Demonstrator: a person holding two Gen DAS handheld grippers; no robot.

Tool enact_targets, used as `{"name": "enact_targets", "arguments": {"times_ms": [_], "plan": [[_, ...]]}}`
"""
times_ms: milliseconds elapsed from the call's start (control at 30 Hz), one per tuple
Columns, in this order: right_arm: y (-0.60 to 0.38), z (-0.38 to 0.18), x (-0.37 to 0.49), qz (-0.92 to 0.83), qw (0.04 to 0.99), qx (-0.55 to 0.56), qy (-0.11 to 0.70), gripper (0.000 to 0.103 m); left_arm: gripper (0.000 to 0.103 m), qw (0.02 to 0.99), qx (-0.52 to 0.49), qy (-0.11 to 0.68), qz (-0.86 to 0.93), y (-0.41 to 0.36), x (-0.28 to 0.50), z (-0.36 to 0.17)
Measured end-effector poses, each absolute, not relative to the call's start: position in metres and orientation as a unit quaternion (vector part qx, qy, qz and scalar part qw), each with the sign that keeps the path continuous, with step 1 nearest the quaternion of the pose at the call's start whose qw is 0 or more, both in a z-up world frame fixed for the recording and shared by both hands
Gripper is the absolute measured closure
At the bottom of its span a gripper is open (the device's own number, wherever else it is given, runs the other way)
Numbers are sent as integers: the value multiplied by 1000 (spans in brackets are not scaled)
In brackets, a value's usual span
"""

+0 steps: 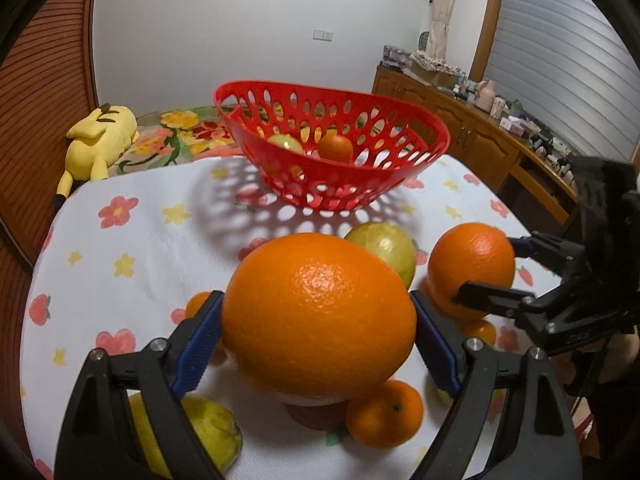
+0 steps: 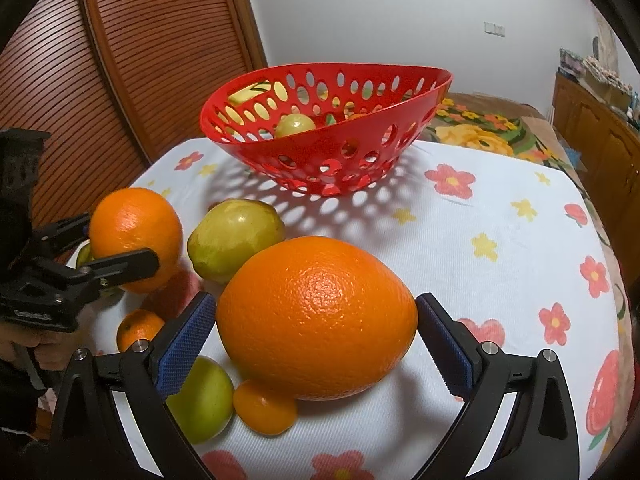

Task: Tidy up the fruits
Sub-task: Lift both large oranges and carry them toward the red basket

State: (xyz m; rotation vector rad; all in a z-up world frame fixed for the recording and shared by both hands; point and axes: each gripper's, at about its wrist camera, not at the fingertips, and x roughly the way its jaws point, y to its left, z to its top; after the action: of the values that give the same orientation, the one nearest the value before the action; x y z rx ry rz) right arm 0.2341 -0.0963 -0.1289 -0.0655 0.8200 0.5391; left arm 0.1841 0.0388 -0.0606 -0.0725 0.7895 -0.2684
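My left gripper (image 1: 318,328) is shut on a large orange (image 1: 320,312) and holds it above the table; it also shows in the right wrist view (image 2: 120,248) with its orange (image 2: 136,236). My right gripper (image 2: 316,332) is shut on another large orange (image 2: 316,320); it shows in the left wrist view (image 1: 484,272) with that orange (image 1: 472,268). A red perforated basket (image 1: 332,148) (image 2: 324,128) stands at the back and holds a green-yellow fruit (image 2: 296,125) and a small orange (image 1: 336,146).
On the flowered tablecloth (image 2: 480,220) lie yellow-green fruits (image 2: 236,240) (image 2: 204,400) (image 1: 208,432) and small mandarins (image 2: 264,408) (image 2: 138,328) (image 1: 384,414). A yellow plush toy (image 1: 96,136) lies behind the table on the left. A wooden sideboard (image 1: 480,132) stands at the right.
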Motion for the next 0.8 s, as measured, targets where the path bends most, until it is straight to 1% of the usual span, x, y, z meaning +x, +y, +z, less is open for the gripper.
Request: {"name": "enact_targets", "arguments": {"times_ms": [233, 800], "plan": [[-96, -126, 231, 254, 884, -38, 390, 5, 15, 920, -40, 368, -133, 41, 179, -44], [-103, -121, 230, 259, 884, -31, 388, 6, 15, 926, -45, 349, -134, 47, 176, -27]]}}
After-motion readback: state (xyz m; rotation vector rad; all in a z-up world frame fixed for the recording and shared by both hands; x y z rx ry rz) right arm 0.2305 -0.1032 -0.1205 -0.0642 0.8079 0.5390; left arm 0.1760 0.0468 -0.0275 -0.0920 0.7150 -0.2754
